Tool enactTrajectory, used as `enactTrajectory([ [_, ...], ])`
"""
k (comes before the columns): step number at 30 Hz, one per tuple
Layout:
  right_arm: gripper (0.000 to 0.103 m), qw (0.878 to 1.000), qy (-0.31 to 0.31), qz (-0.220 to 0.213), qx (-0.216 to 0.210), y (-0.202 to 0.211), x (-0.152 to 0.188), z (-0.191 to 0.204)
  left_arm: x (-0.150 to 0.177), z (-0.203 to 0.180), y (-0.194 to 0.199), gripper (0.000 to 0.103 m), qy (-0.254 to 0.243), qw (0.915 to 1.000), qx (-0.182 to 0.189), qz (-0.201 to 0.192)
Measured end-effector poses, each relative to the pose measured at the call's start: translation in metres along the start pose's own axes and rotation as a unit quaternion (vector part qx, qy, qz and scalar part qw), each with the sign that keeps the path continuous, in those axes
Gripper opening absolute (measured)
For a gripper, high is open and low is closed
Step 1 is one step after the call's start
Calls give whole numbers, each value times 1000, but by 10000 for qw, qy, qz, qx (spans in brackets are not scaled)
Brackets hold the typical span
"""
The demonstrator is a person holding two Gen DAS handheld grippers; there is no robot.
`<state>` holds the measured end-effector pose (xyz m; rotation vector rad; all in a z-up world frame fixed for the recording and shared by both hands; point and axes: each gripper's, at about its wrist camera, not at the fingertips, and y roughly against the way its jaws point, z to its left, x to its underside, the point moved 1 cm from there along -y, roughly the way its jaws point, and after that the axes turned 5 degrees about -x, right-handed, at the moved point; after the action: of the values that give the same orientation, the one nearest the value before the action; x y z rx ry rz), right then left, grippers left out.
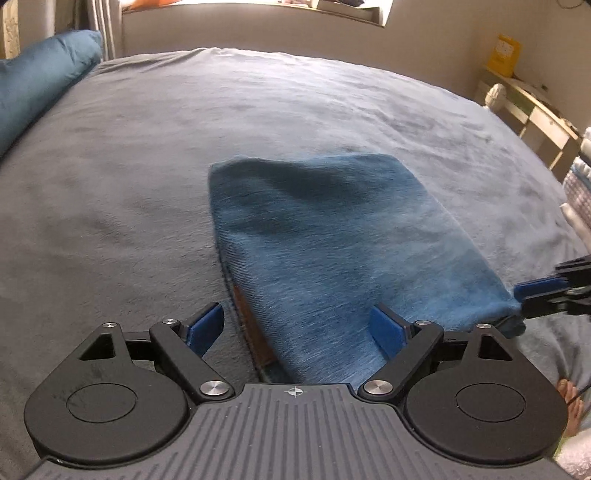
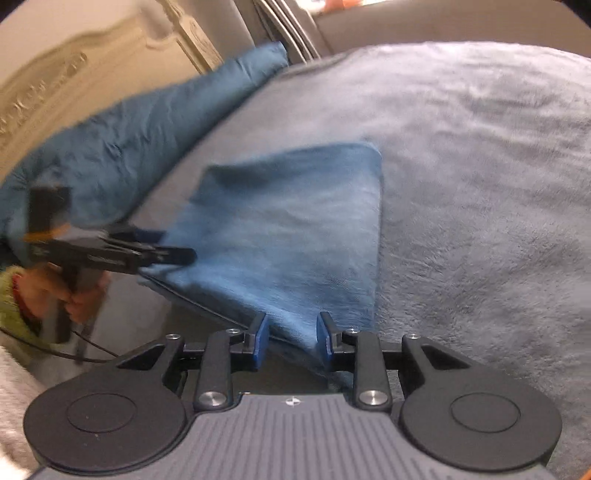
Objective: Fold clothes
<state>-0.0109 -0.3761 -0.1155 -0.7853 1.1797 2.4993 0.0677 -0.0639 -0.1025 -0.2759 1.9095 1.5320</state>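
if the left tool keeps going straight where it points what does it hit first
Most likely the blue garment: it lies directly ahead of the open left tool, its near edge already between the fingers. Beyond that is only the grey blanket. Depth is hard to judge here.

So I'm standing over a big bed covered in a soft grey plush blanket [image 1: 155, 155], kinda velvety, with brush marks and faint creases all over it. Along the far left edge there's a long teal velvet pillow [image 1: 40, 85] lying against a cream carved headboard [image 2: 55, 74] with ornate raised patterns. Past the far side of the bed is a plain beige wall [image 1: 236, 33], and above it a bright window ledge [image 1: 258, 5] letting daylight spill in. Off to the right is a pale wooden shelf unit [image 1: 532, 110] with open cubbies, and a yellow box [image 1: 506, 55] standing on top of it against the wall.
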Motion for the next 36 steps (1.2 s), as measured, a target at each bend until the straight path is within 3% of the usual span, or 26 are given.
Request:
enactTrajectory([
  [2,31,10000,27,48,6,-7,5,1,4,-2,0,87,134,9999,-4,-13],
  [5,29,9987,-1,352,372,-26,15,-4,12,2,5,88,292,9996,1,-53],
  [11,31,9996,199,-191,-36,3,-7,23,17,-1,13,88,273,9994,-139,-174],
  [16,31,9979,482,-395,-155,-18,-26,50,20,-5,15,88,205,9992,-205,-266],
  [18,30,9980,502,-259,-274,-41,-26,51,22,-5,16,88,234,9991,-224,-283],
  [21,26,9982,462,388,13,-81,-8,42,25,-1,18,89,309,9989,-232,-253],
  [27,25,9986,226,467,-43,-74,2,44,26,5,25,89,392,9983,-268,-335],
  [31,25,9987,441,89,-231,-47,-8,63,22,9,41,89,278,9967,-431,-636],
  [36,25,9980,498,-286,-260,-44,-32,72,5,19,53,87,615,9926,-352,-989],
])
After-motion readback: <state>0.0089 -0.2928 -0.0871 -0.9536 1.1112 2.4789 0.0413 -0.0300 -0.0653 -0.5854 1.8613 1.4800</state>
